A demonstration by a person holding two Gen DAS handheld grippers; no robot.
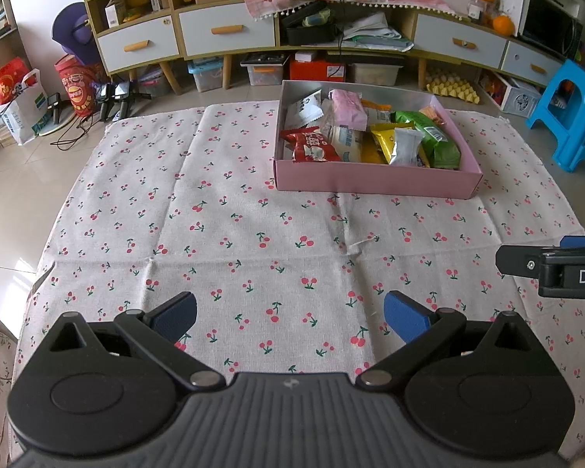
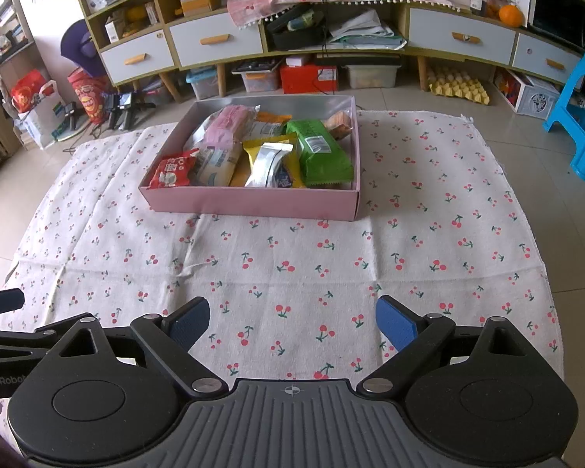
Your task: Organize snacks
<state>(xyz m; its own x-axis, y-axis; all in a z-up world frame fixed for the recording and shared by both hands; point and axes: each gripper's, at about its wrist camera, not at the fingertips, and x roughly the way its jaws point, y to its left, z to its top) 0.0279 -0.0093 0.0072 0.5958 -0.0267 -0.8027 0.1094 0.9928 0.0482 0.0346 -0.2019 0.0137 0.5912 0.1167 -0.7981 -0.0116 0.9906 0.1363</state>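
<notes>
- Left gripper [image 1: 290, 318] and right gripper [image 2: 292, 321]: both spread wide, holding nothing, low over the cloth [image 1: 230, 234] on the near side of the box [image 2: 253, 202].
- Snacks all lie inside the box: red packet [image 2: 173, 171], silver packet [image 2: 269, 163], green packet [image 2: 321, 152].
- Judged handling: packets light, soft, slippery film; pinch a sealed end flap.
- Box walls look thin; approach from above.
- Cloth around the box is bare, giving free room on all 4 sides.

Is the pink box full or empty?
Full: the pink box has no lid, and snack packets crowd its inside.
</notes>
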